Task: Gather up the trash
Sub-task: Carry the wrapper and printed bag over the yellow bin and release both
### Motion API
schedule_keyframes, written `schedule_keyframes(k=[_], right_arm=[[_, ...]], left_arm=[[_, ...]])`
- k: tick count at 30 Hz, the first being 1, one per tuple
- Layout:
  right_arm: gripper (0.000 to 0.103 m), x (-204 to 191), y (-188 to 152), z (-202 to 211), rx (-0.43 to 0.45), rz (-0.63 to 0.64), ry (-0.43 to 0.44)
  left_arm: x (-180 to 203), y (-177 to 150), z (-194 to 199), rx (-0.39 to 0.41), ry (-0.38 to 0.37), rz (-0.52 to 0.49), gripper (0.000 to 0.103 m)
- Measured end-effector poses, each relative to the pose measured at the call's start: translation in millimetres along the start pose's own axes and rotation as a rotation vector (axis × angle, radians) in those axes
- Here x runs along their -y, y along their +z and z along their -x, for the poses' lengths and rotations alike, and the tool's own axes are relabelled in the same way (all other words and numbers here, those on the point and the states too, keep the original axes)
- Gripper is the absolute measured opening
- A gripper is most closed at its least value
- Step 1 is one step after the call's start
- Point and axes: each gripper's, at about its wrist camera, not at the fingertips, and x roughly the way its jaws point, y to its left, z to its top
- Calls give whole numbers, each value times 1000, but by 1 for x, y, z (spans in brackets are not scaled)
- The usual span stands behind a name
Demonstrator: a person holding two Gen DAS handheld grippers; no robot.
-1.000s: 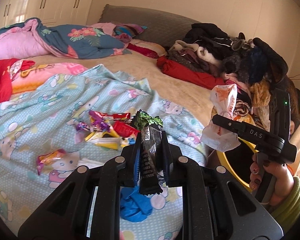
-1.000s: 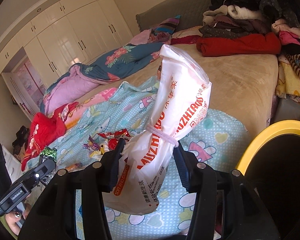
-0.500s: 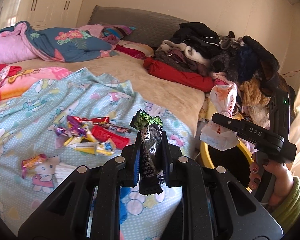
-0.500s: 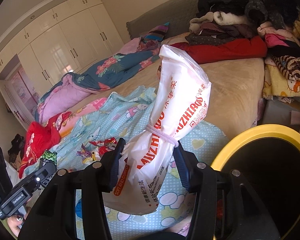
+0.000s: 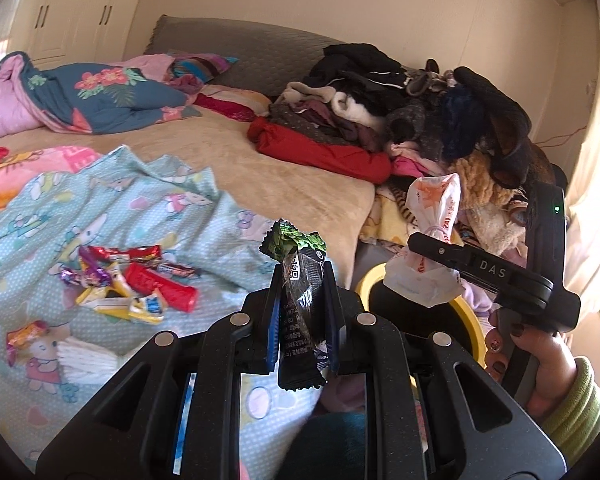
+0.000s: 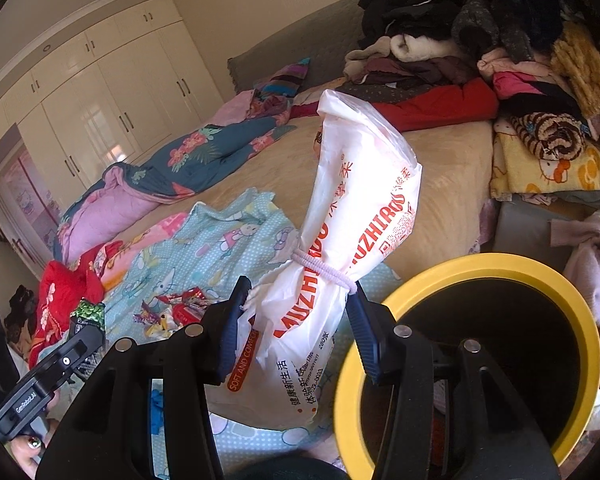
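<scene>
Bedspread (image 5: pixel 112 216) still has wrappers (image 5: pixel 132 284); your left gripper (image 5: pixel 302 300) pinches a black wrapper (image 5: pixel 300 320), right gripper (image 6: pixel 296 320) clamps a white bag (image 6: pixel 340 240) by the yellow bin (image 6: pixel 472 264)

The wrapper (image 5: pixel 302 312) is glossy black film with a crimped green end. The bag (image 6: pixel 352 240) is thin, crinkled white plastic, faintly shiny. The bin (image 6: pixel 580 320) has a smooth yellow plastic rim. The blanket (image 5: pixel 140 208) is soft matt printed cloth.
</scene>
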Motion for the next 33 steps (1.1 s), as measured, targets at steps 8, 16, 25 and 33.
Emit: schedule_keyframes(k=[8,16,25,33], right_arm=[[46,29,3,16,5,-23,-68],[47,55,4,22,-2,-45,-120],[47,83,-1,18,-73,-68,-146],[48,107,-9,18,-128,-111,-158]], left_arm=[[28,-2,-12,-8,-55,-30,12],[49,-10,-30,-44,-96,-59,12],[70,-17,-53,-84,-135,-81,12],[91,-27,-81,-141,-177,-104,12]])
